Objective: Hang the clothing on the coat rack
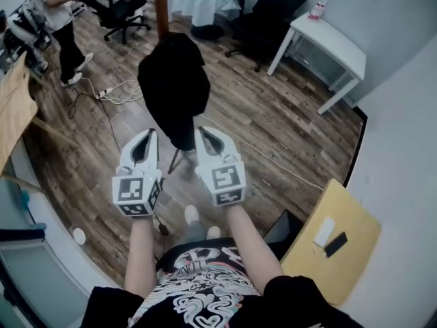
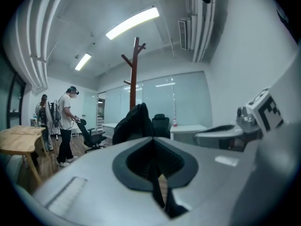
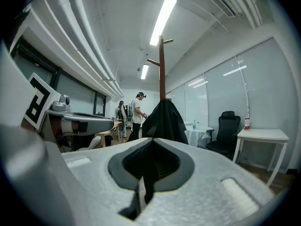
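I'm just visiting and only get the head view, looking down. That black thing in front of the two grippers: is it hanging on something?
Observer: Yes. In the left gripper view the garment hangs partway up a wooden rack. The hooks above it are bare.
Operator: Are the grippers holding any of it?
Observer: No. Each gripper's own view shows its jaws together with nothing between them, both the left gripper and the right gripper. The garment hangs clear beyond them.
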`<action>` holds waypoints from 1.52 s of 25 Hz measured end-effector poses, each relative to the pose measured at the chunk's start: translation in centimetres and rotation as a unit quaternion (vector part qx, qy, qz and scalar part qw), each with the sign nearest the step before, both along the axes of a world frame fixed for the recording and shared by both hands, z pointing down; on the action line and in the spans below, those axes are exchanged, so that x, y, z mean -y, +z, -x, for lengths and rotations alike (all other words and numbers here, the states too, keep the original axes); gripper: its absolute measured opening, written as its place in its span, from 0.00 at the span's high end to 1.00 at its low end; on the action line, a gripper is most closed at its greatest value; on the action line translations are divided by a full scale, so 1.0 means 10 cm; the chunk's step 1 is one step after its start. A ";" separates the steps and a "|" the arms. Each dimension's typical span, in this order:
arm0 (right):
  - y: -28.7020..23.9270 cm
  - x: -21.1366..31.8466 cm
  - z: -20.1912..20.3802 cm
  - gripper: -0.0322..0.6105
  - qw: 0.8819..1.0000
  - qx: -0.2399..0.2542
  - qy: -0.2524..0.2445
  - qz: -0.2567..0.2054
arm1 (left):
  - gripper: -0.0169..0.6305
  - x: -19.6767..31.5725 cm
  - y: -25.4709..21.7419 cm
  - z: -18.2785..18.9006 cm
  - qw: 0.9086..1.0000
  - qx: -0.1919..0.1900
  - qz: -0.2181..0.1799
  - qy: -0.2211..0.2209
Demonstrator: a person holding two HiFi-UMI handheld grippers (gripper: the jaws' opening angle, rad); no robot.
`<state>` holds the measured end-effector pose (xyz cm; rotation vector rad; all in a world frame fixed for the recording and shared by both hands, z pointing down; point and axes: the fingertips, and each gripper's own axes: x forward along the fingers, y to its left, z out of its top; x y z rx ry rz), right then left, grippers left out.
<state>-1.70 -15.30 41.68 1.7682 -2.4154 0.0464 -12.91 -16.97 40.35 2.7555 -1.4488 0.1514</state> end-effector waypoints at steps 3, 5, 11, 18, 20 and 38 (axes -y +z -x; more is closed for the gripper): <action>0.06 0.09 0.21 0.95 1.000 -0.017 -0.007 0.024 | 0.99 0.00 -0.01 0.07 1.000 -0.007 0.021 -0.001; 0.03 0.10 0.21 0.95 0.999 -0.033 -0.027 0.023 | 0.99 -0.07 -0.01 -0.01 0.999 -0.005 0.026 -0.021; 0.12 -0.11 0.12 0.95 0.998 -0.046 -0.032 0.025 | 0.99 -0.33 0.21 -0.40 0.999 0.013 0.035 -0.013; -0.10 -0.23 -0.11 0.95 0.998 -0.038 -0.044 0.031 | 0.99 -0.63 0.02 -0.56 0.999 0.010 0.035 -0.013; -0.11 -0.23 -0.15 0.95 0.997 -0.041 -0.055 0.040 | 0.99 -0.72 -0.06 -0.60 0.999 0.008 0.030 -0.011; -0.20 -0.68 -0.32 0.95 0.982 -0.078 -0.166 0.051 | 0.99 -0.93 -0.04 -0.31 0.999 0.017 0.034 -0.037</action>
